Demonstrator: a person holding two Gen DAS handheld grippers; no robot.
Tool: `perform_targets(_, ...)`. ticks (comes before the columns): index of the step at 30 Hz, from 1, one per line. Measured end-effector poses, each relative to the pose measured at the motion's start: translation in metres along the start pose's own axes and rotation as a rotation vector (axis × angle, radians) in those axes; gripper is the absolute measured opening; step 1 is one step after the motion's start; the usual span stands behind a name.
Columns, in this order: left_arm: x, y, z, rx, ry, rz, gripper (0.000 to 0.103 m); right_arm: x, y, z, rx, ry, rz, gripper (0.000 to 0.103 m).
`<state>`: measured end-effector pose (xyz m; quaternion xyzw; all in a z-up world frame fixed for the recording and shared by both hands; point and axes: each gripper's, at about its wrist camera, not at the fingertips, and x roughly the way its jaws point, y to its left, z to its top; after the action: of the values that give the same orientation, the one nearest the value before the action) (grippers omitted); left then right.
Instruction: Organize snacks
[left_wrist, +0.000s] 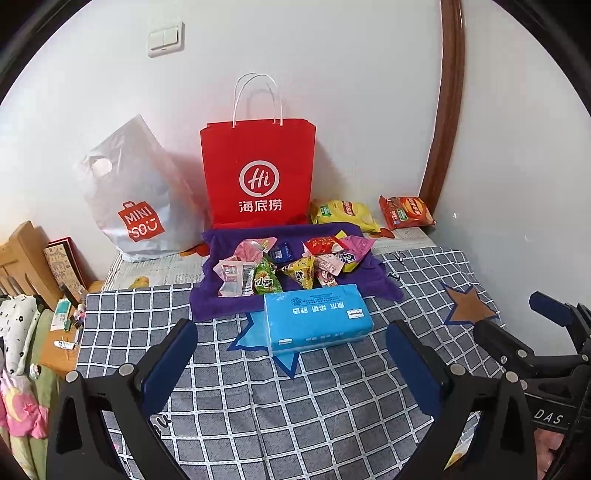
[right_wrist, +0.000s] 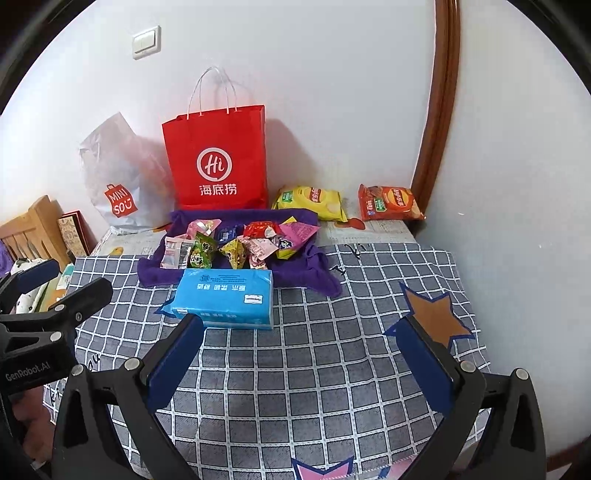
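Both of your grippers hang over the near part of the checked cloth (left_wrist: 295, 406), jaws spread wide and holding nothing: the left gripper (left_wrist: 291, 350) and the right gripper (right_wrist: 306, 350) each show only bare cloth between the blue pads. That looks like a ready pose, clear of the goods so you can choose a target.

The small snack packets (left_wrist: 288, 266) lie heaped on a purple towel (left_wrist: 221, 302) toward the far edge of the bed, probably gathered there so they stay together. A blue tissue pack (left_wrist: 317, 317) sits just in front of them, touching the towel's near edge.

Two chip bags, the yellow chip bag (right_wrist: 310, 201) and the orange chip bag (right_wrist: 391, 203), lie apart at the far right corner against the wall. The red paper bag (left_wrist: 258, 170) stands upright behind the towel, mouth open upward, likely the place for the snacks. A white plastic bag (left_wrist: 136, 192) leans at the far left.
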<state>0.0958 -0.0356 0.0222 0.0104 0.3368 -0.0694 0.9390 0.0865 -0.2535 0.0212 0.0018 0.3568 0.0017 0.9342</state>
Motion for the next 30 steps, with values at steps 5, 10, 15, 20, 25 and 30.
perform_targets(5,-0.0051,-0.0007,0.0001,-0.001,-0.009,0.005,0.103,-0.0035,0.0,-0.0012,0.003,-0.002,-0.002,0.102)
perform_targets(10,-0.0058,0.0008,0.0008,-0.011,-0.009,0.002,0.103,-0.0044,-0.0002,-0.0012,0.003,-0.003,0.0,0.102)
perform_targets(15,-0.006,0.0015,0.0008,-0.012,-0.01,0.006,0.103,-0.0068,0.0001,-0.001,0.006,-0.008,0.004,0.102)
perform_targets(20,-0.0068,0.0027,0.0016,-0.012,-0.011,0.007,0.103,-0.0084,0.0022,-0.001,0.002,-0.008,0.009,0.102)
perform_targets(25,-0.0075,0.0026,0.0015,-0.014,-0.011,0.008,0.103,-0.0087,0.0026,-0.0009,0.002,-0.009,0.008,0.102)
perform_targets(30,-0.0075,0.003,0.0019,-0.014,-0.011,0.008,0.103,-0.0109,0.0042,-0.0004,0.002,-0.015,0.012,0.102)
